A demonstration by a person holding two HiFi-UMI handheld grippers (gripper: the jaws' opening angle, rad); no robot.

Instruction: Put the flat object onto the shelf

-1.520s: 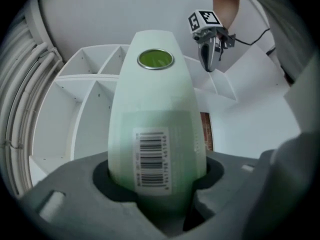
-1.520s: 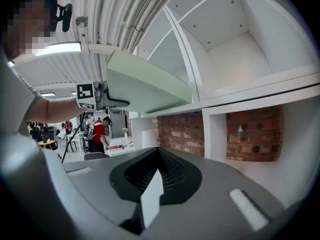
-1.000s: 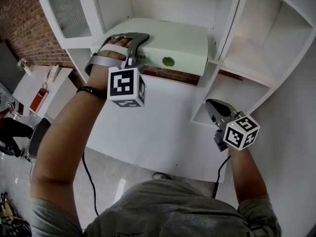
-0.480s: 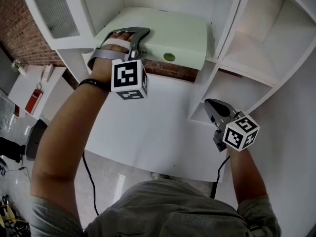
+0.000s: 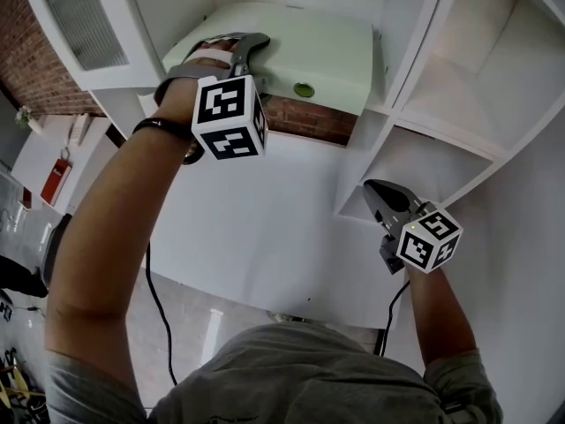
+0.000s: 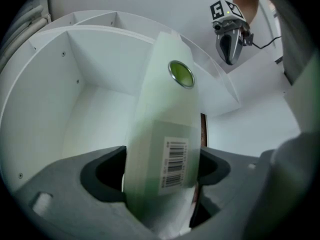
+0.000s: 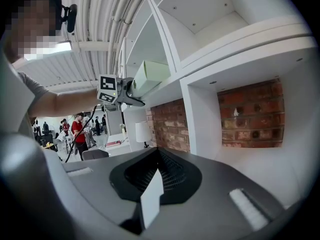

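A flat pale-green box [image 5: 309,47] with a round green button [image 5: 304,89] lies in a white shelf compartment [image 5: 388,56], its front edge sticking out. My left gripper [image 5: 252,49] straddles the box's near left corner. Its jaws have just been opening. In the left gripper view the box [image 6: 165,109] and its barcode label [image 6: 174,161] sit between them, with no pad clearly pressing. My right gripper [image 5: 378,193] hangs shut, low at the right in front of a lower compartment. It holds nothing, and a small white tab [image 7: 152,196] stands at its seam.
A brick wall [image 5: 309,117] shows under the box's shelf and inside a lower compartment [image 7: 252,114]. A ribbed-glass cabinet door [image 5: 79,29] stands at the left. A black cable [image 5: 154,299] hangs by the white cabinet front [image 5: 265,210]. People [image 7: 77,129] stand far off.
My left gripper and the green box have slid further into the shelf compartment. The right gripper has barely shifted.
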